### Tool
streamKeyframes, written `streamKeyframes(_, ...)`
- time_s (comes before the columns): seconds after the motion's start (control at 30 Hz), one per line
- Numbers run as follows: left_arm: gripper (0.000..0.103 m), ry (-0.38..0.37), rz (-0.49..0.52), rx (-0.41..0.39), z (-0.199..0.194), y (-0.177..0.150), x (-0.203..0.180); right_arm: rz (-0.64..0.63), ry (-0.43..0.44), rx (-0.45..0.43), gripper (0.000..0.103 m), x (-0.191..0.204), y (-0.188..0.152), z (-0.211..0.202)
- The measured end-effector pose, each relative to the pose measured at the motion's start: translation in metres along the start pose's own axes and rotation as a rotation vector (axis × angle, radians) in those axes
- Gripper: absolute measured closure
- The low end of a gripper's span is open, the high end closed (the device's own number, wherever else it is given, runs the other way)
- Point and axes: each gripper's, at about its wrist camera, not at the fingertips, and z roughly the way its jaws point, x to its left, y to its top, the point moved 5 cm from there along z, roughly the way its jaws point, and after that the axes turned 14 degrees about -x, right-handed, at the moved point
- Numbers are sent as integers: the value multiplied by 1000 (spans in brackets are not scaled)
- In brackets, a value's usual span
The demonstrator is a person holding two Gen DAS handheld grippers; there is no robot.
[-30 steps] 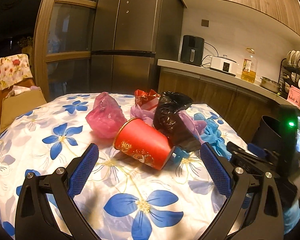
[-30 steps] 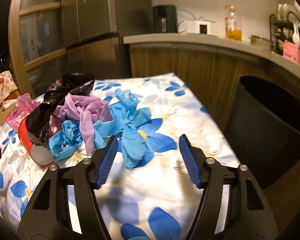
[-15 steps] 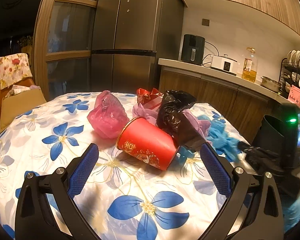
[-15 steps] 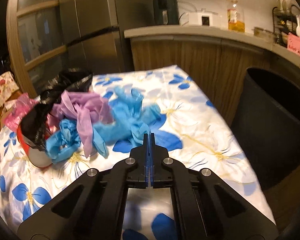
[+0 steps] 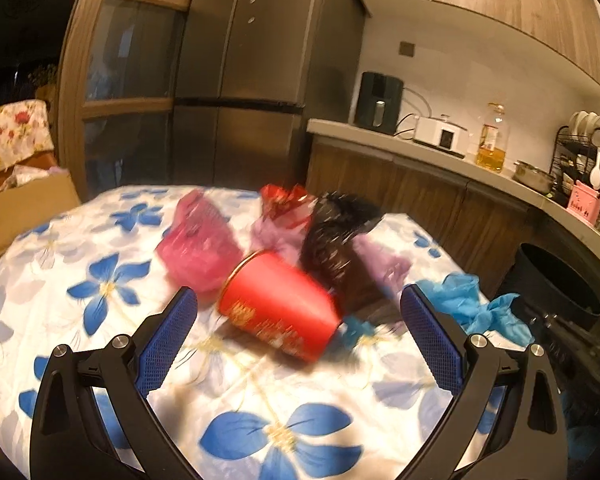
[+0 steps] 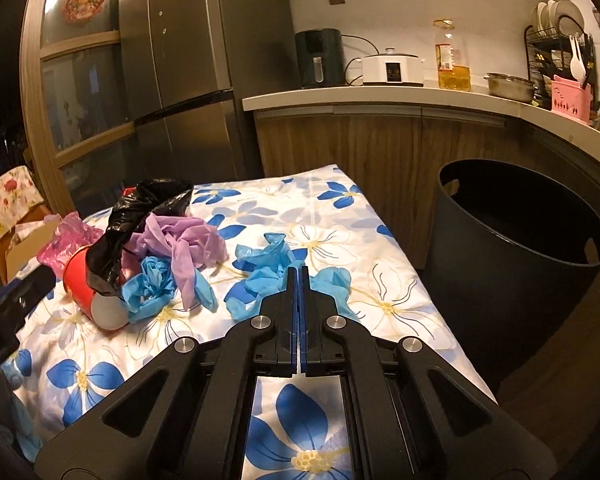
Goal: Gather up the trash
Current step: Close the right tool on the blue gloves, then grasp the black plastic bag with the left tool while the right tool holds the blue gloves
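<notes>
Left wrist view: the left claw (image 5: 298, 318) is spread wide above the floral worktop (image 5: 80, 280), a tipped red cup (image 5: 278, 312) lying between its fingers.

Right wrist view: the right claw (image 6: 299, 276) is clenched on a blue glove (image 6: 268, 276), beside a black bin (image 6: 512, 256).

Left gripper (image 5: 298, 322), right gripper (image 6: 299, 276), black angular frames, blue mesh-textured pads (silver screws at pivots)

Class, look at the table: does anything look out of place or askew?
Yes. The red cup lies tipped on its side on the tablecloth, amid crumpled gloves and a black bag, all outside the bin beside the table.
</notes>
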Motion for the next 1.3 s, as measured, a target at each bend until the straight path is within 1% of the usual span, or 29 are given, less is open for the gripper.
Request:
streamKeyframes(0.07, 7, -34, 9, -6, 2, 3, -11, 2, 1, -4, 103, -1, 1, -2)
streamKeyframes(0.1, 9, -48, 18, -12, 4, 4, -18, 3, 0, -6, 102, -1, 1, -3)
streamKeyframes(0.13, 14, -52, 32, -15, 7, 4, -23, 4, -1, -7, 102, -2, 1, -3)
streamKeyframes(0.17, 22, -61, 54, -9, 11, 3, -30, 6, 0, -8, 102, -3, 2, -4)
streamKeyframes(0.2, 27, -65, 67, 1, 16, 2, -34, 7, 0, -8, 102, -4, 2, -4)
streamKeyframes(0.23, 35, -69, 75, 17, 22, 0, -37, 5, 0, -10, 102, -4, 2, -5)
streamKeyframes(0.27, 43, -73, 77, 41, 29, -3, -40, 6, -1, -12, 102, -5, 3, -6)
streamKeyframes(0.3, 48, -72, 75, 65, 36, -6, -42, 7, 0, -13, 102, -5, 3, -6)
streamKeyframes(0.37, 70, -42, 86, 98, 45, -11, -42, 6, 0, -17, 102, -8, 4, -8)
streamKeyframes(0.4, 77, -30, 91, 115, 48, -14, -42, 7, -1, -18, 103, -10, 5, -10)
streamKeyframes(0.43, 86, -20, 91, 133, 51, -17, -40, 8, -1, -19, 103, -11, 5, -11)
streamKeyframes(0.5, 95, -11, 78, 147, 52, -20, -37, 9, -3, -19, 103, -14, 5, -11)
streamKeyframes(0.53, 102, -8, 76, 145, 51, -20, -37, 10, -4, -20, 103, -16, 6, -11)
streamKeyframes(0.7, 103, -17, 48, 109, 39, -9, -36, 16, -5, -30, 103, -19, 10, -13)
streamKeyframes(0.9, 103, -57, 20, 3, 9, 24, -40, 19, 3, -63, 103, -21, 23, -24)
streamKeyframes(1.03, 103, -89, 17, -45, -11, 46, -48, 13, 7, -82, 103, -21, 30, -32)
streamKeyframes(1.17, 103, -134, 9, -61, -24, 57, -59, 3, 10, -102, 103, -22, 37, -41)
streamKeyframes(1.3, 103, -170, 20, -37, -27, 55, -74, -7, 6, -120, 103, -26, 44, -50)
